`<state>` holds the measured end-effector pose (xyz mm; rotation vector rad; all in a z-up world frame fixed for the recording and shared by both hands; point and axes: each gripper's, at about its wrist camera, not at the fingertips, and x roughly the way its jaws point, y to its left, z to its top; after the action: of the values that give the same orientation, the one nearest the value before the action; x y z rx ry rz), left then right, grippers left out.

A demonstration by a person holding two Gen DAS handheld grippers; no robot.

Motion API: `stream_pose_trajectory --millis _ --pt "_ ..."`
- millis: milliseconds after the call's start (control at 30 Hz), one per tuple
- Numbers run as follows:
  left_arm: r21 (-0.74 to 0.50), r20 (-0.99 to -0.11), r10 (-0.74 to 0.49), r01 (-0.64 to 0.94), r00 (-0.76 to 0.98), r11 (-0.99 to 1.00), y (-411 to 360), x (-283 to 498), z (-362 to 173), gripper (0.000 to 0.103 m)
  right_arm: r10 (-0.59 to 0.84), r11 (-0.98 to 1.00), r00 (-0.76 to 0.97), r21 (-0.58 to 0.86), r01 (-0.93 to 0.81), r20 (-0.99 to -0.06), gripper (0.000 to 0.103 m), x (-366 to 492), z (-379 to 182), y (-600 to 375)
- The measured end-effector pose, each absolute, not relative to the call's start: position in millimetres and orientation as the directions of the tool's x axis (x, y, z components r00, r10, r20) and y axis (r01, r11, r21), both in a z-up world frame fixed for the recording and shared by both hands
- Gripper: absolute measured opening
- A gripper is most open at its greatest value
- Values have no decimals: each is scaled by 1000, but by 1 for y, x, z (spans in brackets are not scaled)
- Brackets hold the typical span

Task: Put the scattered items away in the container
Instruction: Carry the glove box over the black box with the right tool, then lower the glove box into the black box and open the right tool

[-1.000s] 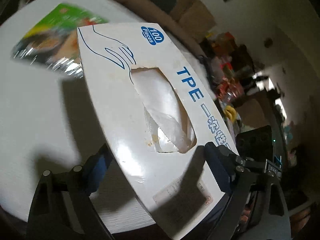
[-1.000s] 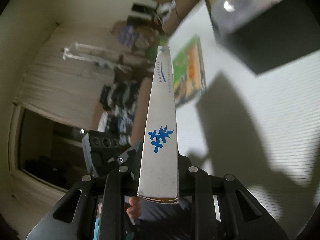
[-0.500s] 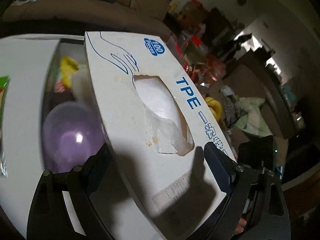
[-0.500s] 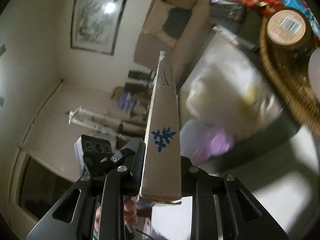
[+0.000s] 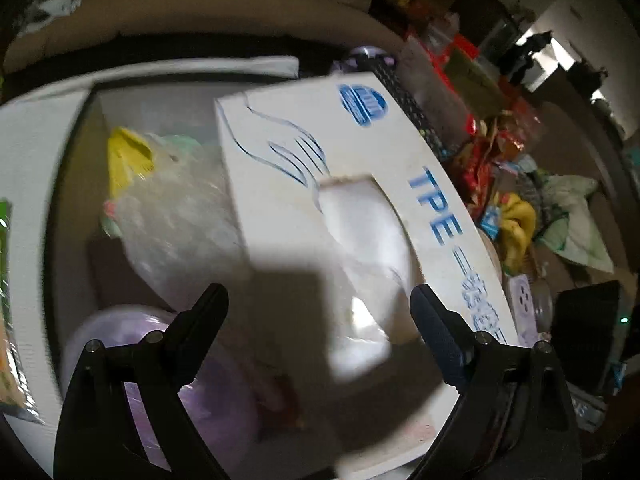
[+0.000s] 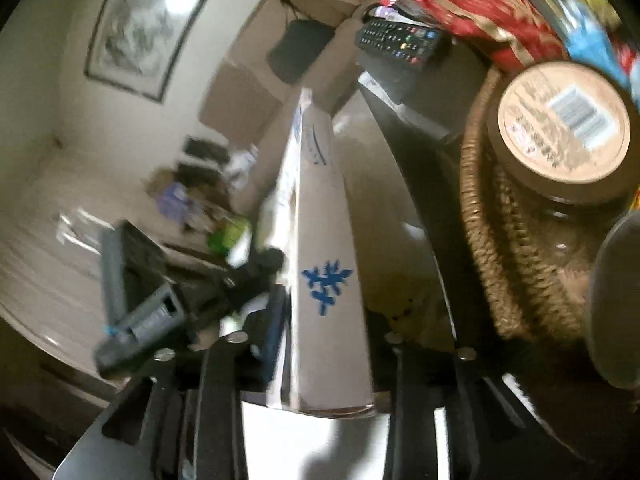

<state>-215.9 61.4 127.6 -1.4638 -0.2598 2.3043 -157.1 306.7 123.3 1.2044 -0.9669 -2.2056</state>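
Observation:
A white TPE glove box (image 5: 360, 216) lies tilted over the open container (image 5: 72, 152), which holds a purple balloon (image 5: 168, 380), a clear plastic bag (image 5: 176, 224) and a yellow packet (image 5: 128, 156). My left gripper (image 5: 320, 304) is open, its fingers apart above the box and off its sides. In the right wrist view the same box shows edge-on (image 6: 324, 264), and my right gripper (image 6: 328, 344) is shut on its narrow end.
A wicker basket (image 6: 488, 240) with a brown-lidded jar (image 6: 560, 128) stands right beside the container. A remote control (image 6: 400, 40) and red snack packets (image 5: 480, 152) lie beyond. A green packet (image 5: 6, 280) lies on the white table at left.
Both grippers carried the glove box from over the table to over the container. The left gripper has let go of the box; its fingers now stand clear of it.

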Motion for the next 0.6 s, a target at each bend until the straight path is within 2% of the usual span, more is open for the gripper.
stream_pose_trajectory --millis 33,100,133,200,367,400,433,500,600 --pt "-337 -827 405 -233 -390 -912 58 -213 134 92 -628 -704 -510 708 51 -588 77 -155 130 305" --pt "-297 -825 381 -254 -417 -920 54 -207 143 93 -559 -792 -503 604 88 -660 82 -145 145 302" --pt "-269 -825 363 -266 -432 -926 54 -202 148 93 -517 -832 -512 543 114 -686 82 -137 154 301" --pt "-256 -820 366 -291 -440 -922 59 -199 154 93 -477 -867 -558 466 174 -679 82 -124 175 303" --pt "-290 -805 430 -363 -408 -886 73 -175 163 95 -528 -846 -576 449 289 -624 82 -119 198 299" --pt "-273 -813 417 -366 -406 -889 81 -177 162 95 -535 -843 -567 441 307 -627 78 -127 196 292" --pt "-252 -824 395 -362 -406 -898 87 -179 159 94 -537 -843 -549 426 327 -641 67 -136 189 284" --pt "-188 -857 315 -322 -407 -928 92 -191 149 93 -524 -851 -505 406 332 -686 58 -155 167 276" --pt "-173 -888 266 -263 -376 -949 85 -214 128 95 -520 -854 -447 419 310 -728 54 -176 134 269"
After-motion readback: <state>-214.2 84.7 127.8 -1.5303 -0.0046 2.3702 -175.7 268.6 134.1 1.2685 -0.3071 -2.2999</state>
